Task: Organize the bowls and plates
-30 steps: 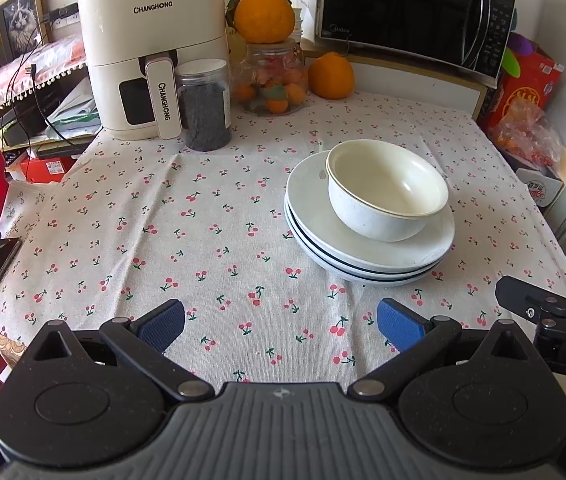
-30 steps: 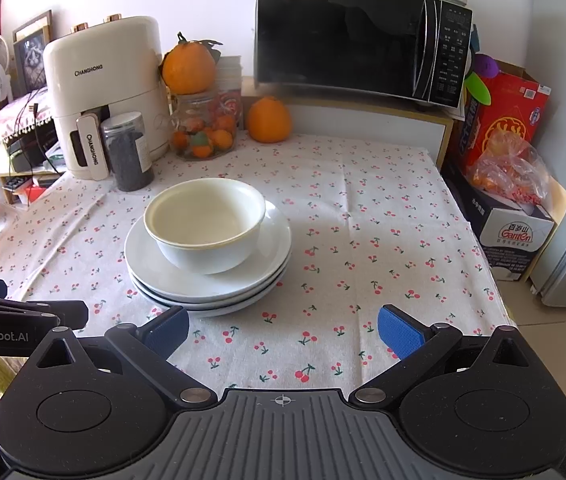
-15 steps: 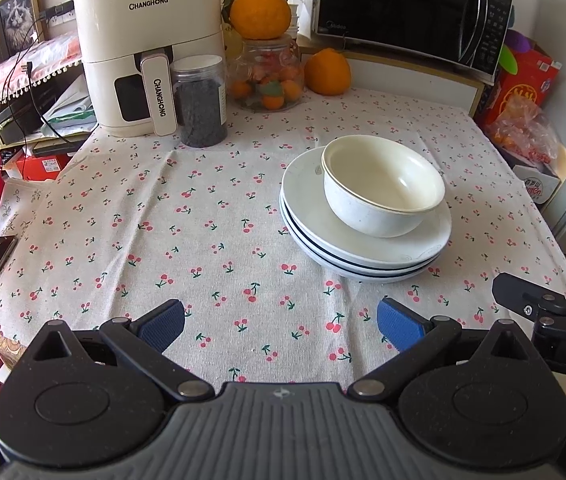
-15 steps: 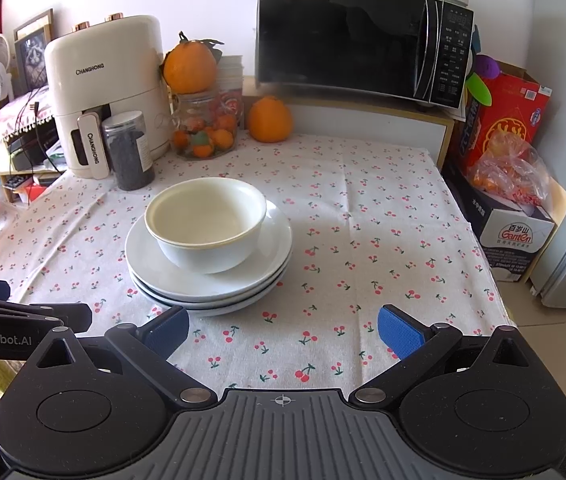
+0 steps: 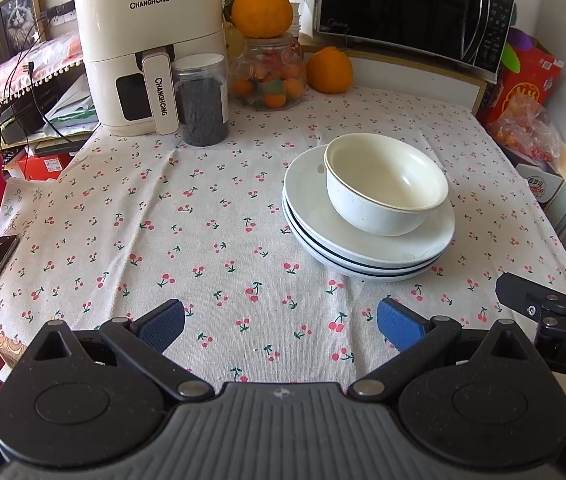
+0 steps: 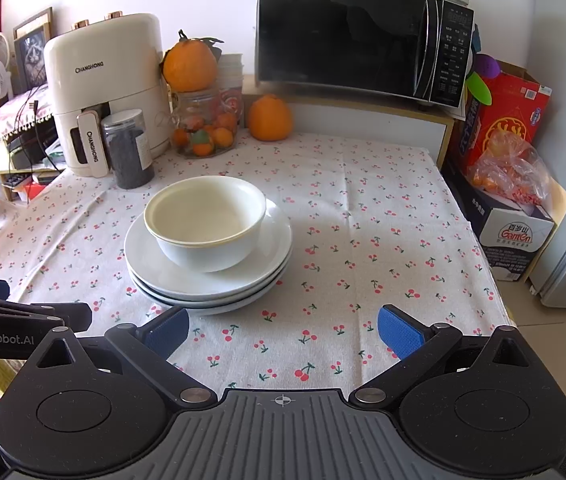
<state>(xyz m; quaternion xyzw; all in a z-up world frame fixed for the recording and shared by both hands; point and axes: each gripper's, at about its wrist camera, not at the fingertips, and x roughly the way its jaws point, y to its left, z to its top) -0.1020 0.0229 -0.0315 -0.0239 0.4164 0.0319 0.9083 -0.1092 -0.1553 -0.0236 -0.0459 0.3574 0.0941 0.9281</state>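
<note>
Bowl (image 6: 205, 222) upright on plates (image 6: 207, 280), stack mid-table (image 6: 383, 216) on cherry-print cloth. Left hand-held gripper (image 5: 281, 325) empty, jaws spread wide, near stack at table's front edge. Right hand-held gripper (image 6: 283, 330) likewise spread, empty, just short of plates.

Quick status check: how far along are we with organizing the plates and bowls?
Done: the plates sit in one stack on the tablecloth, with the bowl nested upright on top. A second rim line suggests two nested bowls; I cannot tell. In hand: nothing; the left gripper and right gripper are both open, short of the stack. Left: no other loose dishes are visible.
</note>
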